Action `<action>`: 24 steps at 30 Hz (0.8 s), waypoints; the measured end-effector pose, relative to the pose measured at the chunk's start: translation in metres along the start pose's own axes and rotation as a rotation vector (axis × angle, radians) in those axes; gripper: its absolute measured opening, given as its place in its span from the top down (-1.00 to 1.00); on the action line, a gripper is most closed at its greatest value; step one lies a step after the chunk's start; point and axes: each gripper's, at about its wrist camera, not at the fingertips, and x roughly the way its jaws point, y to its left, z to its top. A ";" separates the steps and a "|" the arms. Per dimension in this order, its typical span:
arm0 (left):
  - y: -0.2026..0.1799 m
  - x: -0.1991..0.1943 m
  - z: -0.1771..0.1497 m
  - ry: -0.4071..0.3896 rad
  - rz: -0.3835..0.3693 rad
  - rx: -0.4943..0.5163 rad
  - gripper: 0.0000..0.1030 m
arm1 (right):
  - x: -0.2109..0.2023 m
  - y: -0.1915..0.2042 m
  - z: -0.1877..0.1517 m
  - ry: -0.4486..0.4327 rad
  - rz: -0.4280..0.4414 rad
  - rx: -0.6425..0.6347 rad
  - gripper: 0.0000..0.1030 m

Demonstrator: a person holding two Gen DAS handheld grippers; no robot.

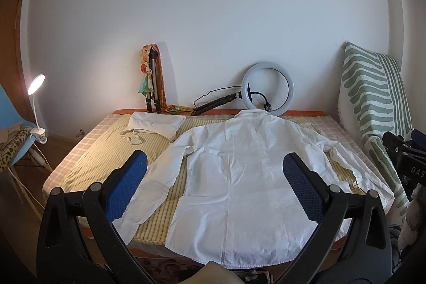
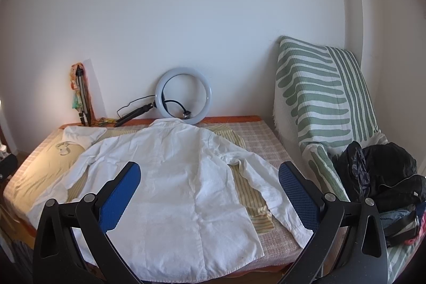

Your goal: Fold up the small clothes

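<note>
A white long-sleeved shirt (image 1: pixel 239 177) lies flat, back up, on the bed, collar toward the wall and both sleeves spread out; it also shows in the right wrist view (image 2: pixel 170 185). My left gripper (image 1: pixel 215 164) is open and empty, held above the shirt's lower half. My right gripper (image 2: pixel 210 172) is open and empty, held above the shirt's right side and right sleeve (image 2: pixel 269 190). A second white garment (image 1: pixel 154 124), folded, lies at the bed's far left corner and shows in the right wrist view too (image 2: pixel 85 136).
The bed (image 1: pixel 106 151) has a striped yellow cover. A ring light (image 1: pixel 269 91) and tripod (image 1: pixel 154 81) lean on the wall behind. A green-striped cushion (image 2: pixel 319 103) and dark clothes (image 2: pixel 386 177) lie to the right. A lit desk lamp (image 1: pixel 37 87) stands left.
</note>
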 end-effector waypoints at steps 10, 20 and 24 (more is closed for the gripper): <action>0.000 -0.001 0.001 -0.002 -0.002 -0.005 -1.00 | -0.001 -0.001 0.004 -0.011 -0.001 0.005 -1.00; -0.002 0.001 0.007 0.000 -0.001 -0.004 -1.00 | -0.004 0.002 0.006 -0.022 0.000 0.000 -1.00; -0.004 0.000 0.009 0.000 -0.004 -0.005 -1.00 | -0.006 0.002 0.007 -0.028 0.001 -0.001 -1.00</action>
